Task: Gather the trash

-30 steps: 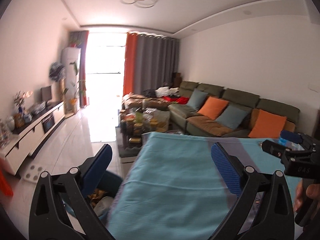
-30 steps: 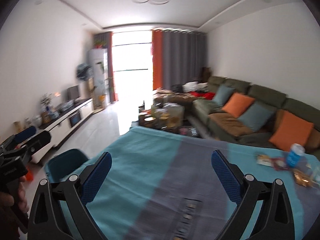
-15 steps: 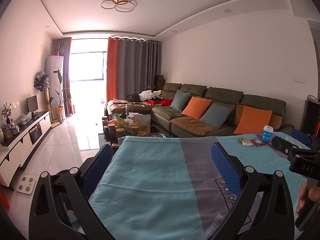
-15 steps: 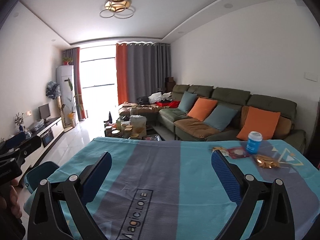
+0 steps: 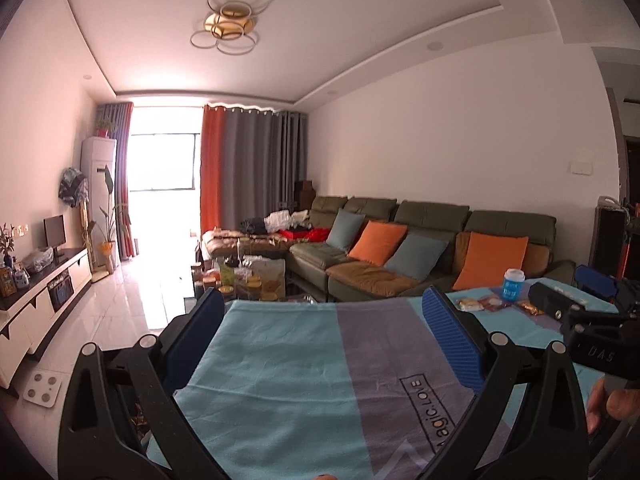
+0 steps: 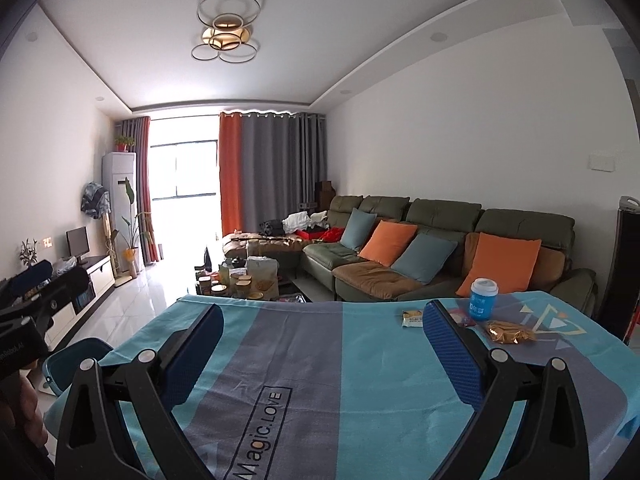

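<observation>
Two grippers, left gripper [image 5: 322,334] and right gripper [image 6: 324,342], both spread wide, both empty, held over the tablecloth [image 6: 360,380]. Trash on the cloth's far right: blue cup [image 6: 483,294] upright, pale wrapper [image 6: 413,317], red packet [image 6: 464,317] and gold wrapper [image 6: 509,332] just beside it. Bin [image 6: 72,362] on the floor, off the left edge. Remaining: all four items lie uncollected; bin contents unclear.

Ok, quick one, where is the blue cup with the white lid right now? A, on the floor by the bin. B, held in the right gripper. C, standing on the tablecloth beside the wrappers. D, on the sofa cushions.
C: the blue cup stands upright on the tablecloth next to the wrappers, while the right gripper is open and empty.
</observation>
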